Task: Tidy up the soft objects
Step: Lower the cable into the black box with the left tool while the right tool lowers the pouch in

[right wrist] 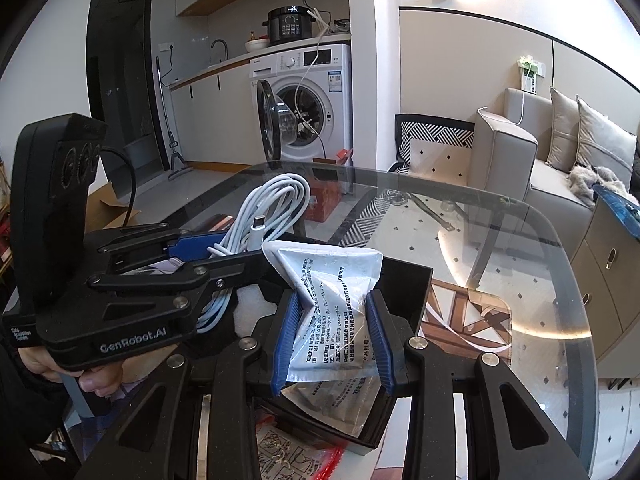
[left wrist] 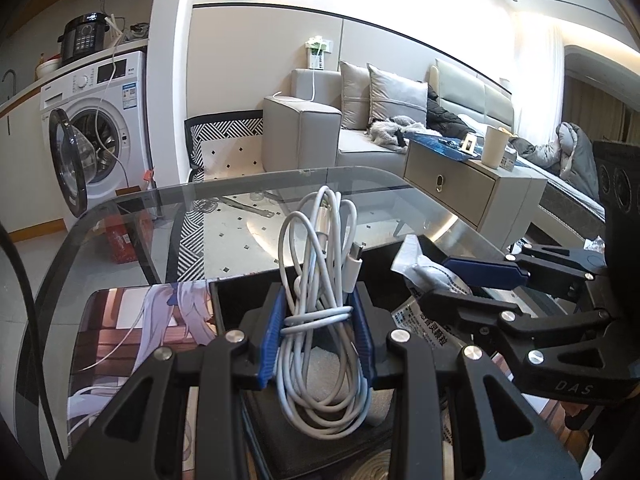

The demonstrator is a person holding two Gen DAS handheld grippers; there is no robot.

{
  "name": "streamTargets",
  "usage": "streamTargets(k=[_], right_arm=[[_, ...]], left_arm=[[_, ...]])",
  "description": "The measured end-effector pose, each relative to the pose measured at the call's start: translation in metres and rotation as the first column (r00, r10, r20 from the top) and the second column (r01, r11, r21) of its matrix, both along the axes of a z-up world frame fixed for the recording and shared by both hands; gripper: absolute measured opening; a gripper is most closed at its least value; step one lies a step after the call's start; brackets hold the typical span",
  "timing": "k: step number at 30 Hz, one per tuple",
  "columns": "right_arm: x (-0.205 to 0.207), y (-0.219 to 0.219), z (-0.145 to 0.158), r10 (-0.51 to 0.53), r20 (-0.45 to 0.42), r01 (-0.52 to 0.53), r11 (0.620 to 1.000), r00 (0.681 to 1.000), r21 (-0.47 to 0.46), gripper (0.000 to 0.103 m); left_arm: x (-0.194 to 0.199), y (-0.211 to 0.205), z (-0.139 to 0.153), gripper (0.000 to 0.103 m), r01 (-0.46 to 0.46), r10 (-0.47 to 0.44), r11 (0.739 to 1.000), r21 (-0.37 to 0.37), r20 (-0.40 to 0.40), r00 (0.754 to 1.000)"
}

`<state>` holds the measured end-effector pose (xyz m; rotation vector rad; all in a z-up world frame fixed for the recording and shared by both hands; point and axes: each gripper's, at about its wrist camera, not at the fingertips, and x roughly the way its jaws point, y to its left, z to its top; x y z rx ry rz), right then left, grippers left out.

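Both tongs loaded: cable (left wrist: 320,292) left, sachet (right wrist: 334,316) right (over tray (right wrist: 404,280)).

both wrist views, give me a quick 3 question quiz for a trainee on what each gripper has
1. What does the left gripper hold?
2. True or false: the right gripper holds a sachet above the black tray.
3. Which item shows a USB-C plug: (a) cable, (b) sachet?

Key:
1. A coiled white cable, pinched between its blue fingers.
2. True.
3. (a); the plug sticks up beside the loops.
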<state>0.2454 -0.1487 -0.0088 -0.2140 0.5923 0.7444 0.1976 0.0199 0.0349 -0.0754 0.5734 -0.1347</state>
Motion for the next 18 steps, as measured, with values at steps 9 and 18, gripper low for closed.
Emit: streamTargets(k=[9, 18], right_arm=[[0.004, 0.004, -0.006, -0.006, -0.004, 0.006, 1.000, 1.000, -0.025, 0.035], [0.006, 0.004, -0.011, -0.013, -0.001, 0.013, 0.999, 1.000, -0.039, 0.035]], left_arm=[[0.004, -0.002, -0.010, 0.032, 0.008, -0.008, 1.000, 0.026, -0.030, 1.000], [0.003, -0.012, -0.012, 0.032, 0.035, -0.032, 0.998, 0.060, -0.039, 0.999]])
